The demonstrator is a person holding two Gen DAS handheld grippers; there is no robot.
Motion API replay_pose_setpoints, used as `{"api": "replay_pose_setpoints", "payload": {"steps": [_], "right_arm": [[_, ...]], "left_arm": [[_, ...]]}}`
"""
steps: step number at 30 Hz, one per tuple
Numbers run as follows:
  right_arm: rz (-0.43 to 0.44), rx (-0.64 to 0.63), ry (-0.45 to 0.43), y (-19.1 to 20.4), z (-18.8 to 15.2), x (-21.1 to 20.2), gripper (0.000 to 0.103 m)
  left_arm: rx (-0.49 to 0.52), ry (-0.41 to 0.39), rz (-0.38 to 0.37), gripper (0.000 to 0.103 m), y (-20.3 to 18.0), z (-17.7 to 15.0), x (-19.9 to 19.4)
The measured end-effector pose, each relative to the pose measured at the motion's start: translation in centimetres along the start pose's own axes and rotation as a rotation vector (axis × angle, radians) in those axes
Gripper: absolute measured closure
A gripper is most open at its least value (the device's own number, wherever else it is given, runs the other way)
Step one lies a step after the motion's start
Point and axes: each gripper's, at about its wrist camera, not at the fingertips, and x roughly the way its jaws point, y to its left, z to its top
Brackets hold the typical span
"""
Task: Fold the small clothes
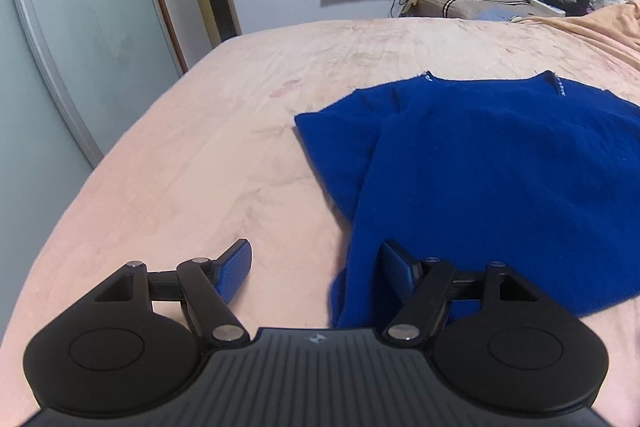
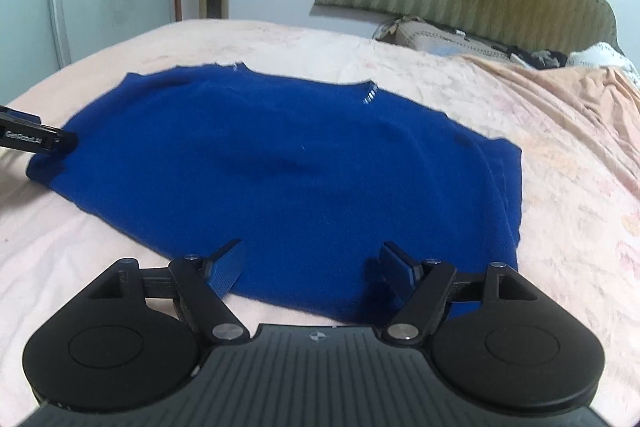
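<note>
The bed [image 2: 540,147], covered in pink bedding, carries the blue garment [image 2: 280,167], spread flat with both sleeves apparently tucked in. Judged progress: sleeve folds done; body fold remains. Right tongs [image 2: 312,273] are spread over the near hem. Left tongs [image 1: 316,273] are spread at the hem's left corner, gripping nothing.
</note>
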Motion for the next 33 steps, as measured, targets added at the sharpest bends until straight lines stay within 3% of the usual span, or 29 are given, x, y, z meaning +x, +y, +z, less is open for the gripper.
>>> {"api": "replay_pose_setpoints", "payload": {"steps": [17, 24, 25, 27, 29, 33], "right_arm": [[0.068, -0.085, -0.022, 3.0, 1.0, -0.3, 0.026], [0.093, -0.107, -0.016, 4.4, 1.3, 0.0, 0.026], [0.095, -0.114, -0.018, 4.7, 1.4, 0.0, 0.026], [0.104, -0.132, -0.025, 5.2, 1.5, 0.0, 0.026], [0.111, -0.152, -0.032, 5.8, 1.5, -0.1, 0.026], [0.099, -0.213, -0.052, 7.1, 1.4, -0.5, 0.025]], "left_arm": [[0.006, 0.013, 0.0, 0.028, 0.2, 0.2, 0.4], [0.041, -0.044, -0.039, 0.028, -0.6, 2.3, 0.0], [0.056, -0.061, -0.062, 0.026, -1.1, 2.9, 0.0], [0.083, -0.09, -0.085, 0.014, -2.0, 3.7, 0.4], [0.116, -0.098, -0.054, 0.012, -3.1, 4.5, 1.7], [0.14, -0.036, 0.052, 0.012, -3.9, 5.2, 5.7]]}}
